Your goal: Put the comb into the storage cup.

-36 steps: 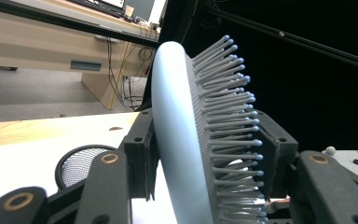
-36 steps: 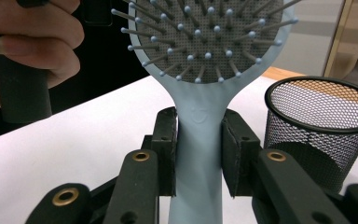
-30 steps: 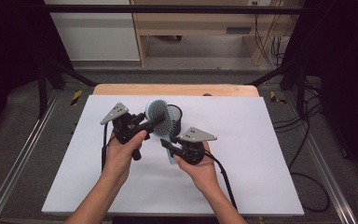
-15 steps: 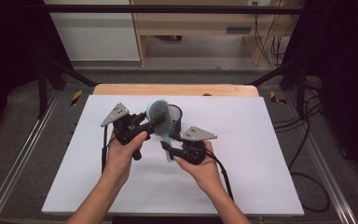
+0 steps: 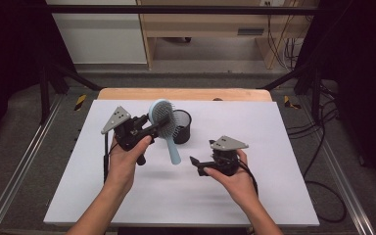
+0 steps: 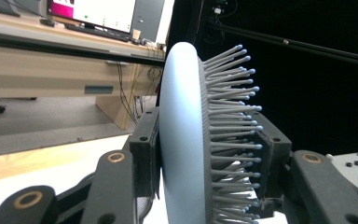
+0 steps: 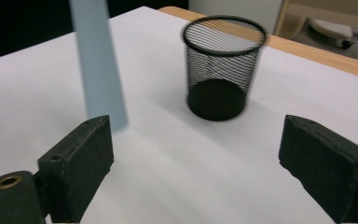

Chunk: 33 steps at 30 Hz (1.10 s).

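Pale-blue hairbrush [image 5: 165, 126] is clamped in the left tongs [image 5: 149, 128] by its head, over the rear-left part of the white worktop [image 5: 269, 142]. Left gripper view: one jaw on the smooth back of the brush head [image 6: 182, 140], the other pressed into the bristles [image 6: 230, 126]. Brush is up off the worktop, head toward the rear edge, handle pointing back toward the front edge. In the right gripper view the handle [image 7: 97, 65] hangs clear of the surface, its tip just past one jaw.

Black mesh cup [image 5: 181, 126] stands upright just right of the brush head, near the rear edge, about mid-width. Whether brush and cup touch: cannot tell from the high view. Right gripper view shows the cup [image 7: 221, 67] standing apart from the handle.

Right tongs [image 5: 196, 165] are spread wide, nothing between the jaws, pointing left. They sit right of the handle tip, near the worktop's middle, held by the right hand [image 5: 235, 181].
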### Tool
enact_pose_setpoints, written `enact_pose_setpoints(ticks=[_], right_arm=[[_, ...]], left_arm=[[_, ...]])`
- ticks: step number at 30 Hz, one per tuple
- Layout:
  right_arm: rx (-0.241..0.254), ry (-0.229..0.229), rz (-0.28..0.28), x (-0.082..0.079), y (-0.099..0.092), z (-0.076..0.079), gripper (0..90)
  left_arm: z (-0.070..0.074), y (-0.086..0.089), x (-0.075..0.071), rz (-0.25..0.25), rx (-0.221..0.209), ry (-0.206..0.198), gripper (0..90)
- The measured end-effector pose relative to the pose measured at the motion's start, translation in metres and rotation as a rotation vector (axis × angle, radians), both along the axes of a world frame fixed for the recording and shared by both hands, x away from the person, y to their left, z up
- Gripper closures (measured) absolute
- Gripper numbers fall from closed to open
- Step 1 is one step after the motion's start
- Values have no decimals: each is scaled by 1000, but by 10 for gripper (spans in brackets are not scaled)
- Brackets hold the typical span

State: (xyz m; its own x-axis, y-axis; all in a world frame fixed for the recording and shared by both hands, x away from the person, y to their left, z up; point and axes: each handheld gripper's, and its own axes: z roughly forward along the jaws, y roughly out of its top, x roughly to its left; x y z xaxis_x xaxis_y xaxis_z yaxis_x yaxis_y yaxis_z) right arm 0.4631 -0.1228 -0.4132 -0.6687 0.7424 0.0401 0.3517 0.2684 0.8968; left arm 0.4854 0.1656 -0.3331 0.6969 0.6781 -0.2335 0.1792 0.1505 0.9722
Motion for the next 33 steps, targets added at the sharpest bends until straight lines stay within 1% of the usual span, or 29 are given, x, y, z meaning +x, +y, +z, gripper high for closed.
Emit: enact_pose_setpoints(ticks=[2, 4, 5, 6, 7, 10, 12, 13, 15, 16, 18, 19, 20, 23, 25, 28, 29, 31, 33], right_arm=[[-1, -4, -19, -2, -15, -3, 84], [-17, -7, -26, -5, -29, -7, 69], [-38, -11, -33, -8, -40, -11, 67], [-56, -14, -49, -10, -50, -16, 67], [-58, -10, -73, -11, -61, -20, 68], [-26, -4, -148, -16, -88, -29, 69], [4, -25, -197, -21, -103, -33, 67], [14, -47, -216, -23, -107, -35, 61], [28, -82, -244, -26, -113, -39, 54], [32, -93, -248, -27, -115, -40, 56], [50, -95, -249, -28, -119, -40, 57], [54, -100, -256, -28, -121, -40, 58], [56, -96, -257, -29, -123, -41, 57], [72, -88, -274, -28, -125, -44, 57], [68, -84, -278, -28, -125, -45, 58], [80, -89, -282, -29, -127, -43, 61], [86, -90, -288, -30, -127, -42, 62], [85, -92, -288, -31, -128, -42, 62], [93, -93, -293, -31, -128, -42, 63]], left_arm=[[4, 0, 0, 6, -8, -6, 526], [8, 0, -1, 9, -16, -14, 526], [10, 0, -2, 7, -14, -18, 526], [13, -1, -2, 6, -11, -23, 526], [15, -1, -2, 7, -9, -28, 526], [21, -4, -1, 7, -11, -34, 526], [25, -7, 0, 13, -5, -38, 525], [28, -9, 0, 15, 0, -40, 525], [31, -11, 0, 15, 8, -46, 525], [33, -12, 0, 13, 8, -48, 526], [36, -14, 1, 13, 10, -57, 526], [36, -14, 1, 14, 3, -58, 526], [36, -14, 1, 14, 3, -58, 526], [37, -15, 5, 20, -15, -52, 526], [38, -15, 8, 25, -18, -47, 526], [38, -16, 12, 31, -18, -41, 526], [38, -16, 16, 43, -26, -30, 526], [38, -15, 19, 57, -39, -23, 526], [38, -15, 20, 61, -40, -20, 526]])
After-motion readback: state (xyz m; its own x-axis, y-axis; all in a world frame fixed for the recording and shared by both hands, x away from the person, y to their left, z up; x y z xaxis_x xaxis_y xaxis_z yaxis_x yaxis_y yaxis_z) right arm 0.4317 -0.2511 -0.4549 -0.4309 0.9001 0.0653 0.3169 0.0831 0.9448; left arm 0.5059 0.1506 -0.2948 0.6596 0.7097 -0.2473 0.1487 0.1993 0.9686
